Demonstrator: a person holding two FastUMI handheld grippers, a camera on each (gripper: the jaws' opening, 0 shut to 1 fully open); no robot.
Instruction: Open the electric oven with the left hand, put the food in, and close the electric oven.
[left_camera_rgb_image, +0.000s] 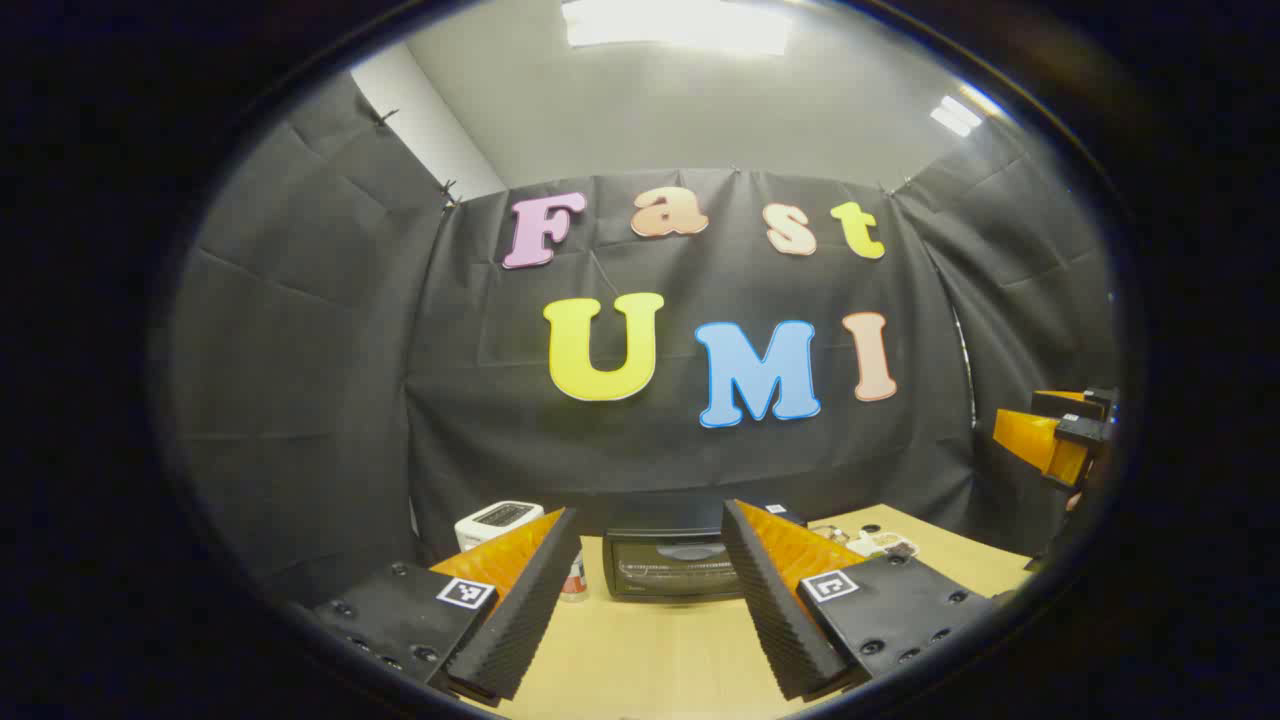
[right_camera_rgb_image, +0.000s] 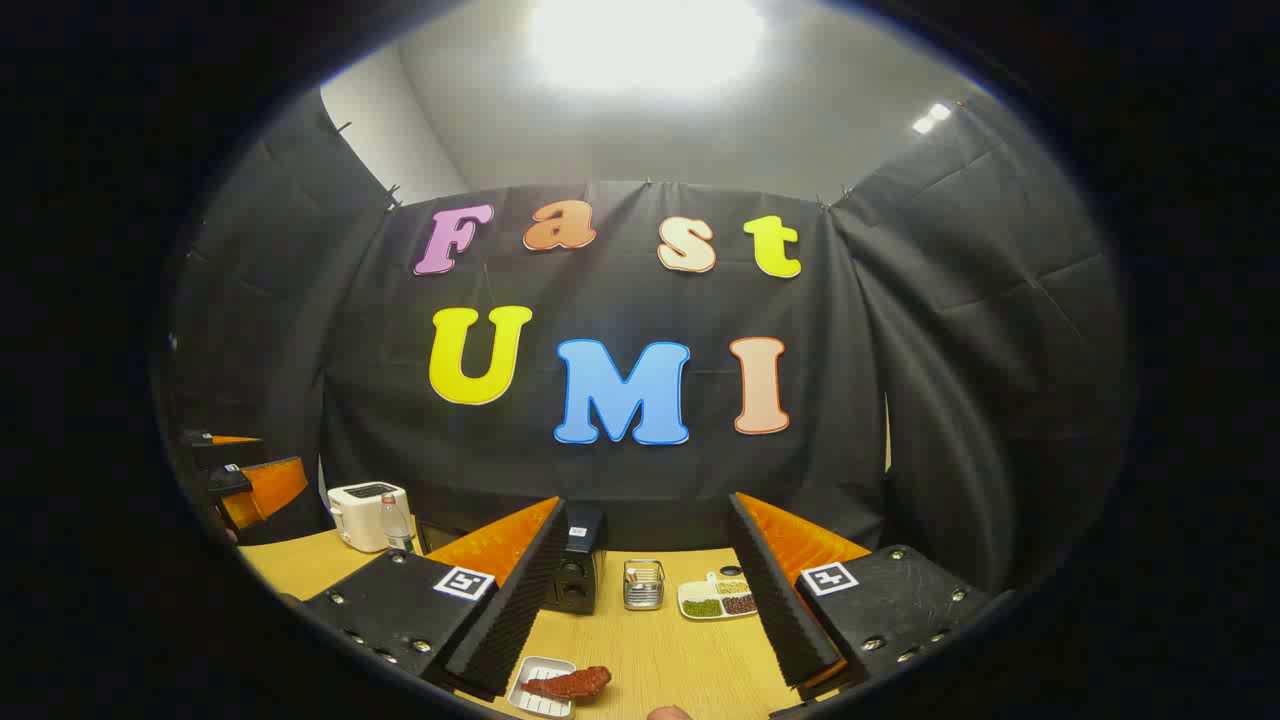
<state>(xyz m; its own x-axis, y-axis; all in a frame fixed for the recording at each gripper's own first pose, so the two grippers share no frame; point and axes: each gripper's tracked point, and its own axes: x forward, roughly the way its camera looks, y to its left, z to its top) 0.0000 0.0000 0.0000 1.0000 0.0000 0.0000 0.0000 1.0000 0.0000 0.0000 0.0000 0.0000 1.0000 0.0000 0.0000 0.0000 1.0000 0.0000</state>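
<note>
Stage: start of task as judged; oven door shut, food not yet picked up.
Left gripper (left_camera_rgb_image: 650, 600): fingers spread wide, holding nothing, raised above the near table (left_camera_rgb_image: 650, 660).
Right gripper (right_camera_rgb_image: 645, 610): fingers spread wide, holding nothing.
Electric oven (left_camera_rgb_image: 675, 565): black, at the far side of the table, straight ahead between the left fingers; long axis runs left-right, door facing the gripper. The left gripper looks squarely lined up on it, so it seems the better placed for the door.
Food (right_camera_rgb_image: 572, 682): one reddish-brown piece lying across a small white tray (right_camera_rgb_image: 535, 700), near edge of table, just below and inside the right gripper's left finger. Right gripper is the nearer one.
Count: one oven, one food piece, one white toaster (right_camera_rgb_image: 365, 515), one bottle (right_camera_rgb_image: 396, 525), one wire holder (right_camera_rgb_image: 643, 584), one dish of beans (right_camera_rgb_image: 718, 598).
</note>
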